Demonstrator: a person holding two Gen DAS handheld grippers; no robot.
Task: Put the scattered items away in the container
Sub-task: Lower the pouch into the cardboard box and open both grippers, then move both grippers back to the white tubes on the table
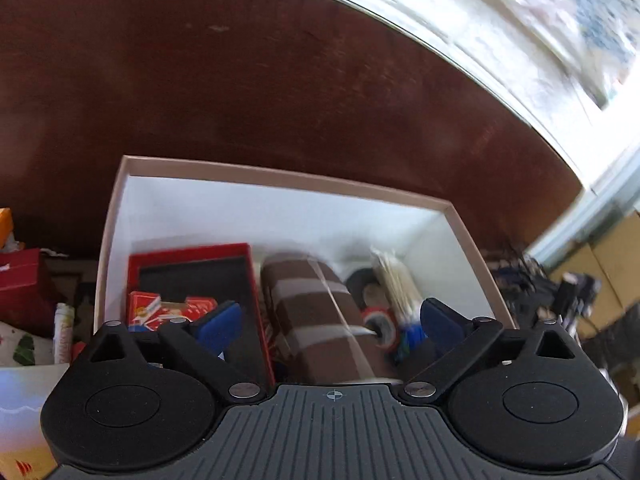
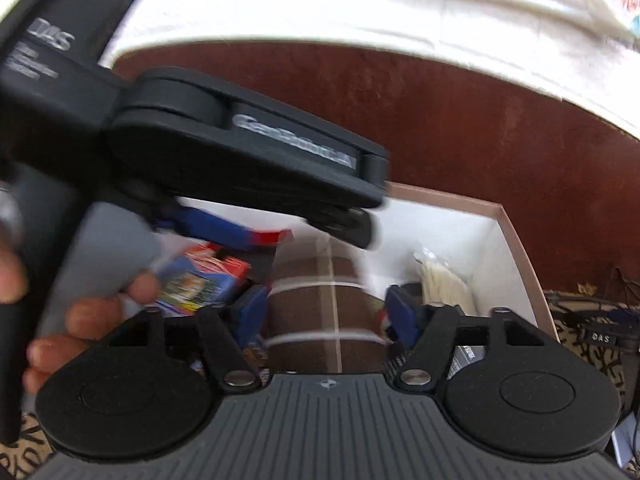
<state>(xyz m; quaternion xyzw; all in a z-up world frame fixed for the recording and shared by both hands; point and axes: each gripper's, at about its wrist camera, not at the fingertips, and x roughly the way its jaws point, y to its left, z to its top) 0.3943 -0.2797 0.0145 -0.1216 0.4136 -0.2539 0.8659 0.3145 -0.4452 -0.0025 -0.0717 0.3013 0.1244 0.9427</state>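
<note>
An open cardboard box [image 1: 280, 178] with a white inside stands on a dark red-brown table. In it lie a brown striped roll [image 1: 316, 312], a red tray [image 1: 192, 250], a card pack [image 1: 160, 308], a bundle of cotton swabs [image 1: 394, 280] and a black tape roll [image 1: 358, 282]. My left gripper [image 1: 330, 320] hangs over the box, open wide, its blue pads well clear of the roll below. My right gripper [image 2: 326, 316] straddles the same roll [image 2: 320, 304], open, with its pads close beside it. Motion blur softens both views.
The left tool's black housing [image 2: 240, 148] and a person's hand [image 2: 88, 320] fill the right wrist view's left side. A red box [image 1: 20, 284], a tube and floral cloth crowd the box's left. White bedding [image 1: 500, 40] borders the table; cables [image 2: 600, 320] lie to the right.
</note>
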